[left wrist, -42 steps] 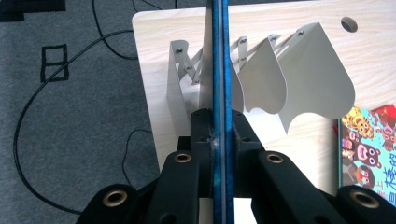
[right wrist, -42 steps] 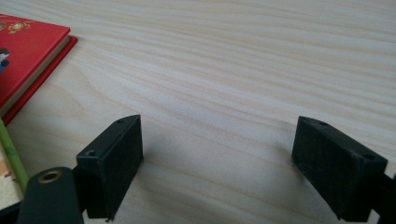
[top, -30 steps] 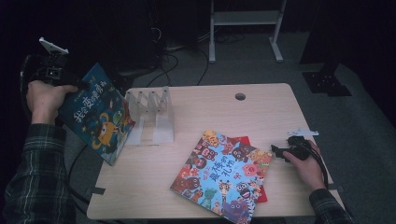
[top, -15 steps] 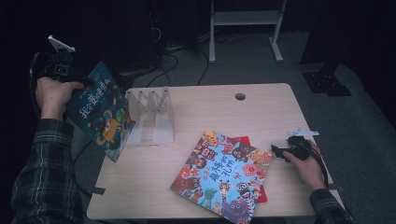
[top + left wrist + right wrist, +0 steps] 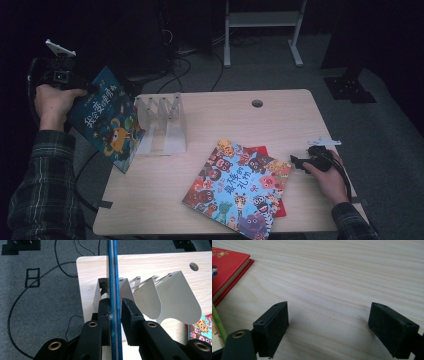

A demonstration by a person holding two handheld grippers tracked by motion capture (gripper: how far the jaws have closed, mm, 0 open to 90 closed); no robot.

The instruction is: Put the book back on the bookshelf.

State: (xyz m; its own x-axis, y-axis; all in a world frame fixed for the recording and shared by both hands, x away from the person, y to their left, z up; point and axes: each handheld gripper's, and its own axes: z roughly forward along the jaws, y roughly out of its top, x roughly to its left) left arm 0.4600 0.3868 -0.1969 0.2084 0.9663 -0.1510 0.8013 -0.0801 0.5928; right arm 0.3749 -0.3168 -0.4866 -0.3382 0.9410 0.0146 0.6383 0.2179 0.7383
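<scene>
the left gripper (image 5: 80, 90), clamped on the blue book (image 5: 107, 120), has lifted it higher beside the rack (image 5: 162, 122), likely for slotting, while the right gripper (image 5: 300, 162) rests wide open on the tabletop (image 5: 280, 115).

your blue picture book (image 5: 105, 122) shows an orange cartoon monster and white lettering. the book on the table (image 5: 237, 187) is blue, crowded with multicoloured animals, over a red book (image 5: 260, 151). the table (image 5: 225, 112) is pale woodgrain.

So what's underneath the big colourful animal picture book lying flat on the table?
A red hardcover book lies under the colourful animal picture book, its corner and edge peeking out. Most of its cover is hidden.
</scene>
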